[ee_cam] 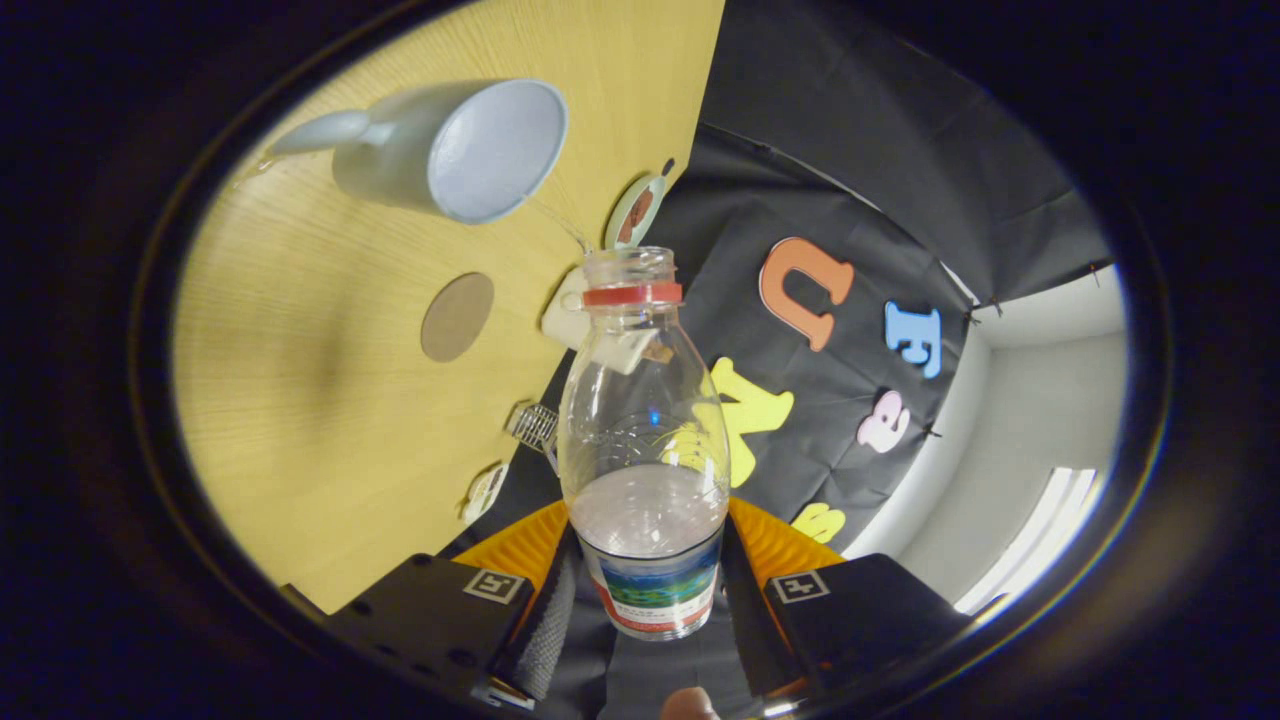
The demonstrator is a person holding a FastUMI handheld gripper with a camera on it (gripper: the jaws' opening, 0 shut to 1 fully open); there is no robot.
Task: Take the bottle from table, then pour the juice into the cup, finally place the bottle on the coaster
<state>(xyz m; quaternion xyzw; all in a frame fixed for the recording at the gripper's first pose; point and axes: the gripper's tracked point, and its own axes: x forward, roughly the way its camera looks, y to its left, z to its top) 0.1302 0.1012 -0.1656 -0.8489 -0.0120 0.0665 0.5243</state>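
Gripper [648,590]: its two fingers are pressing on the lower body of one bottle, one on each side.
Bottle [645,440]: one, clear, uncapped, a red ring at its neck — it is sitting between the fingers, mouth pointing ahead, clear liquid pooling near its base.
Cup [455,150]: one, pale, with a handle, standing on the wooden table [330,400] beyond the bottle's mouth, to the left.
Coaster [457,316]: one, round, brown — lying on the table nearer than the cup, apart from it.

Wooden table [300,400], perhaps white walls [1030,440]
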